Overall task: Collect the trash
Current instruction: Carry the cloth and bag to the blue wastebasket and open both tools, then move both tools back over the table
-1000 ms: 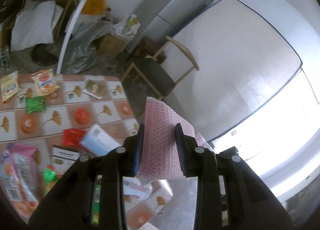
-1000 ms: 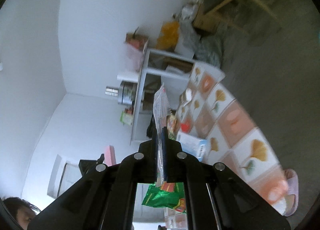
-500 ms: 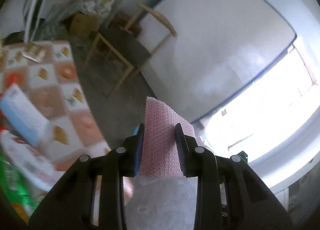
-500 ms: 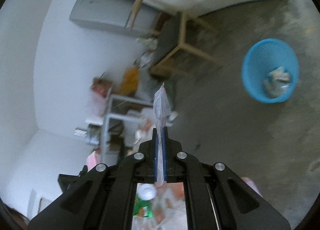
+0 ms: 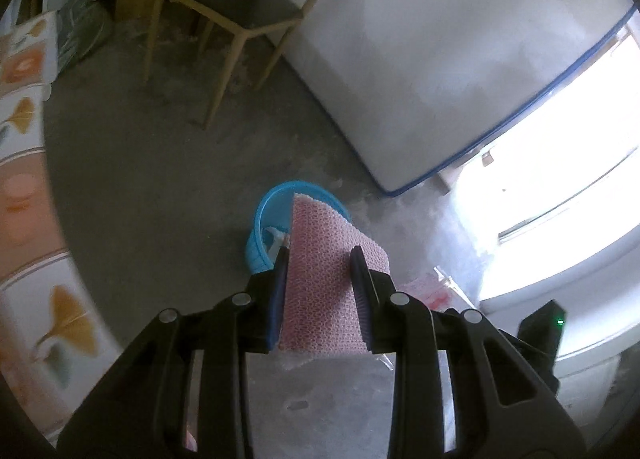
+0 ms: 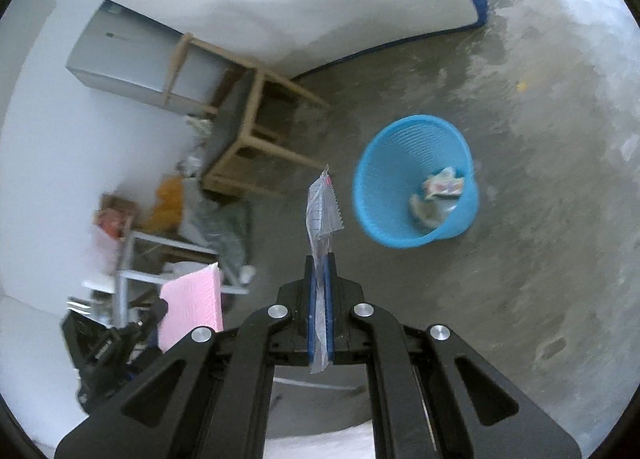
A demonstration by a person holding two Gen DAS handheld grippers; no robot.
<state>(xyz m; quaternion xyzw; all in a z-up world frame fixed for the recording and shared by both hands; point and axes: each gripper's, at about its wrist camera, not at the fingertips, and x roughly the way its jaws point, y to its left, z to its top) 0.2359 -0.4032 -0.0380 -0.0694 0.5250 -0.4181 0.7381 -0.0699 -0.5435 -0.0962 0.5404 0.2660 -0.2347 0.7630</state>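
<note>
A: Starting on the left: the left claw (image 5: 320,259) is clamped on a pink textured pad (image 5: 324,291), gripped across its width with the top edge standing up past the fingertips. The blue basket (image 5: 260,235) sits on the floor right behind it in the left wrist view, mostly hidden by the pad.

B: So that one looks nearly lined up. I'd carry it over the rim before letting go. The pad is stiff and broad, so if it is dropped edge-on near the wall of the basket it may catch on the rim and tip out.

A: Agreed. And the right claw (image 6: 320,259) is pinched tight on a thin clear wrapper (image 6: 320,211), which sticks up limp between the pads. From that camera the basket (image 6: 416,183) is off to the right of the claw, with some crumpled trash (image 6: 438,189) already inside.

B: That wrapper is light, so I'd judge it will flutter. Bring the claw rightward and low over the opening, then release close to the mouth, not from high up.

A: One at a time?

B: Probably. The two claws are close together, so crowding the opening risks a knock.
</note>
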